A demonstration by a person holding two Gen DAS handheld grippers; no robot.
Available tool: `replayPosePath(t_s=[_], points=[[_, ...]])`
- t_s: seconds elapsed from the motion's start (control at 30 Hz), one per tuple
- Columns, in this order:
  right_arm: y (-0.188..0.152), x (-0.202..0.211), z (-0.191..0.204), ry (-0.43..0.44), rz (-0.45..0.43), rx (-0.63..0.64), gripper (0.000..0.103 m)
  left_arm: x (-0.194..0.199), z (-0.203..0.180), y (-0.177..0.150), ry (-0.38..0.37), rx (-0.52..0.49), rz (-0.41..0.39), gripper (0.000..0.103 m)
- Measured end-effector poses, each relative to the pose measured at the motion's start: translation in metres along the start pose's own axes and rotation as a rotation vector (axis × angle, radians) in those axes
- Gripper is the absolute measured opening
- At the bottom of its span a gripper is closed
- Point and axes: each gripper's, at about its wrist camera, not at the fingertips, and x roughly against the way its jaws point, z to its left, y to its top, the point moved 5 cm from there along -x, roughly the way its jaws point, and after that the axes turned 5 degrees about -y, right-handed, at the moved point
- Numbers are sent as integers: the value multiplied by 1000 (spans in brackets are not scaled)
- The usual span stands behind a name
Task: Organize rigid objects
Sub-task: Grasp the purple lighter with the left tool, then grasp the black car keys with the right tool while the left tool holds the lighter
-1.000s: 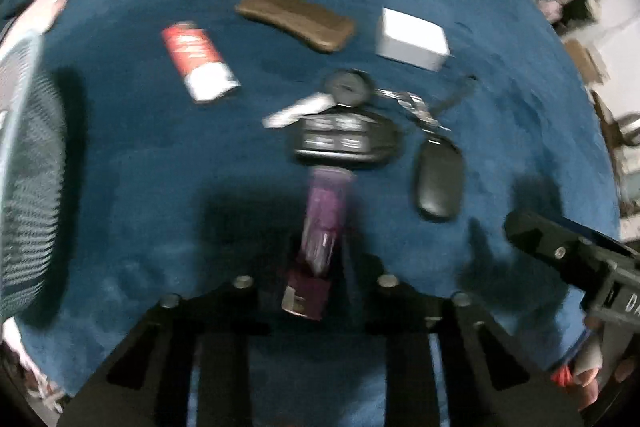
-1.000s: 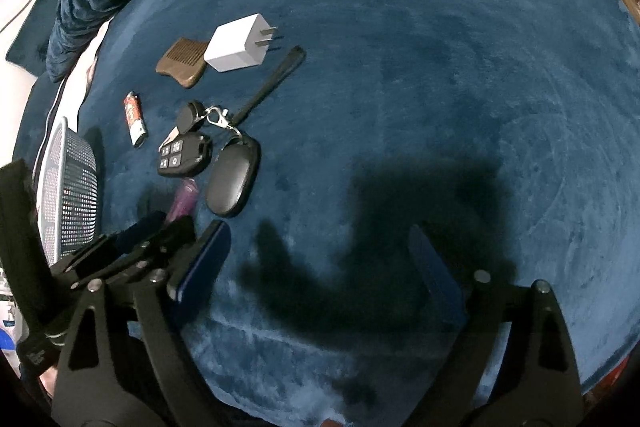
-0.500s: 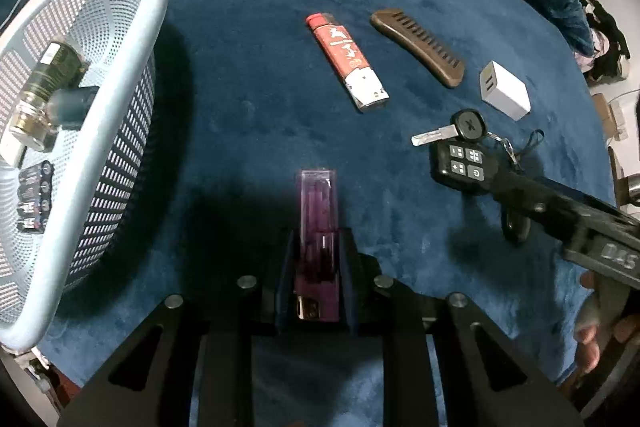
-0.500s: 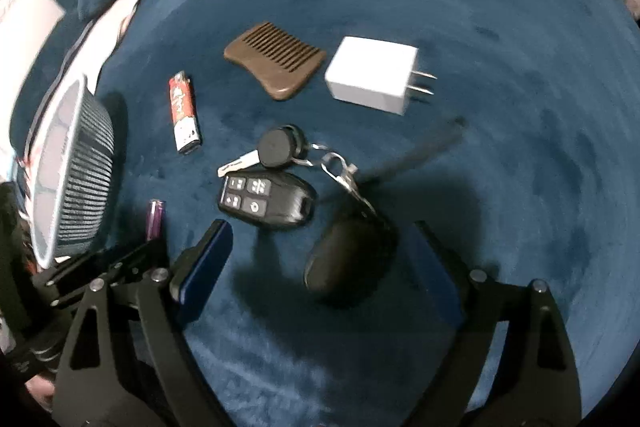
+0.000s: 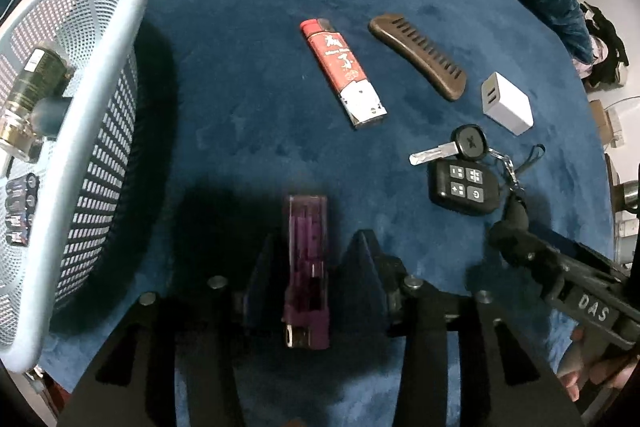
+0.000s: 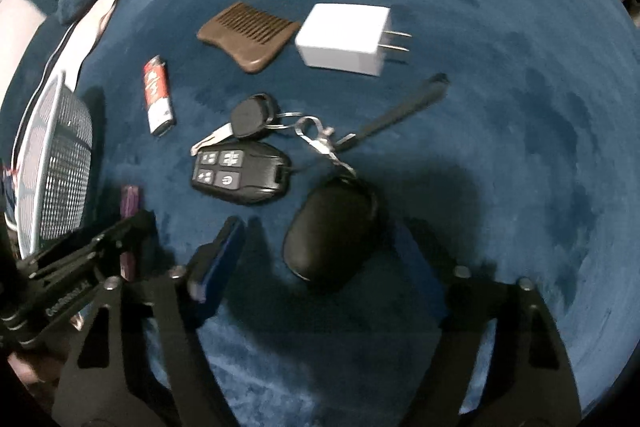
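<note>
A purple lighter (image 5: 307, 247) lies on the blue cloth between the jaws of my left gripper (image 5: 316, 241). Those jaws are opening, with a gap on each side of the lighter. The light blue mesh basket (image 5: 100, 131) stands just to its left. In the right wrist view my right gripper (image 6: 324, 227) straddles the black oval fob (image 6: 332, 223) of the key bunch. Its jaws are closing and the pads stand clear of the fob. A ring joins the fob to the black remote (image 6: 240, 173) and a key (image 6: 248, 121).
A red lighter (image 5: 342, 71), a brown comb (image 5: 420, 61) and a white charger (image 5: 506, 103) lie in a row further out on the cloth. The basket holds a small bottle (image 5: 36, 79) and several batteries (image 5: 18, 207). A hand grips the right tool (image 5: 560, 275) at lower right.
My left jaws have parted from the purple lighter, which they gripped before. My right gripper has come down over the black fob and its jaws have narrowed.
</note>
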Motion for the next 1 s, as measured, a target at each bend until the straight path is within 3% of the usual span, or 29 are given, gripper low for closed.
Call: replayPosePath(t_s=[0.07,0.13,0.63,0.7,0.73,1.0], points=[[3,-2,-6,-9,8,-23,44,1,4,1,15,9,-7,28],[5,0,-9,-7,6,-27,42,6,10,-4,5,21,-6,21],[-32,52,0,103,-51,-22,33,71,14,-34,-8,6,-59,21],[-35,58,4,106,-58,-16,15,72,-2,-35,-6,-1,-72,21],[-37,60,4,99,-59,-11,12,76,-4,-35,-7,-5,-78,21],[-50,76,12,109,-89,-4,12,94,-19,-47,-4,-38,-106,21]])
